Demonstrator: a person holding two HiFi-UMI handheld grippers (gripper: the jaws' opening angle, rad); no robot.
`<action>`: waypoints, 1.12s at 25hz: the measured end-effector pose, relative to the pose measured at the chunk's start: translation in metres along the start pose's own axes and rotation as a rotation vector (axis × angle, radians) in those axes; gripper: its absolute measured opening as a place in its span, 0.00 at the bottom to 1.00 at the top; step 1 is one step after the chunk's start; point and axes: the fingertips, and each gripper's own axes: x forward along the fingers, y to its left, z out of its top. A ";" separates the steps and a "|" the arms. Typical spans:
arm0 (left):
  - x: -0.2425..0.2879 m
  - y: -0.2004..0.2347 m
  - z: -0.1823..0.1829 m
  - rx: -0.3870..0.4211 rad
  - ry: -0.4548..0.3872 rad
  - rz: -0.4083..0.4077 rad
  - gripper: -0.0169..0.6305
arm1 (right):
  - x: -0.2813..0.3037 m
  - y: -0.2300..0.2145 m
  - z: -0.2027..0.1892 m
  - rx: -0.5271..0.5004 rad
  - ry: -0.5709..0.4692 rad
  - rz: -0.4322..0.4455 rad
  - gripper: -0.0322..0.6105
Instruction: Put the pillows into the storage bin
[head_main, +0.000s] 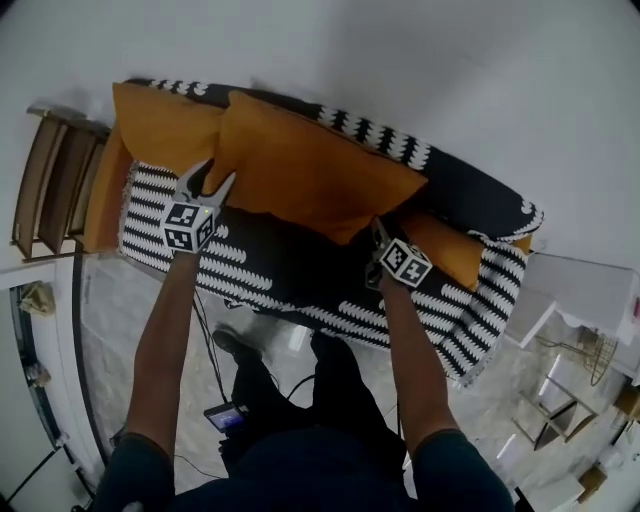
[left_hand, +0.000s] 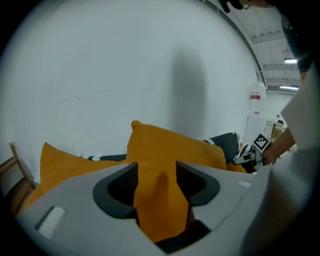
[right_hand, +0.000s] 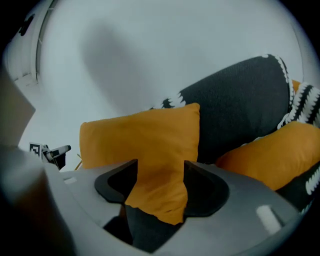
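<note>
The big orange pillow (head_main: 310, 165) leans on the backrest of the sofa (head_main: 270, 262). Its long axis runs along the seat from one gripper across to the other, and its face is turned out toward the person.

The left gripper (head_main: 207, 178) is at the pillow's one end. Its fingers (left_hand: 117, 187) are spread wide, and a fold of the pillow's cloth (left_hand: 157, 200) fills the gap between them. The fold brushes both inner faces, but the fingers are not clamped on it.

The right gripper (head_main: 380, 236) is at the pillow's other, lower end. Its fingers (right_hand: 205, 190) are likewise spread, and the pillow's bottom corner (right_hand: 155, 195) hangs down between them. Dark sofa cover shows below the corner, and nothing is pinched.

Outward of the left fingers, a second orange pillow (head_main: 160, 125) stands against the backrest. Outward of the right fingers, a third orange pillow (head_main: 450, 250) lies low on the seat, its long axis also following the sofa.
</note>
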 end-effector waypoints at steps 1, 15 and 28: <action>0.009 0.004 -0.009 0.002 0.010 0.000 0.40 | 0.010 -0.005 -0.006 0.005 0.002 0.005 0.49; 0.060 0.008 -0.046 0.027 0.043 -0.008 0.20 | 0.064 -0.027 -0.018 -0.074 0.079 -0.028 0.17; -0.077 0.055 -0.064 -0.198 -0.046 0.212 0.04 | -0.019 0.119 0.049 -0.404 -0.098 0.001 0.07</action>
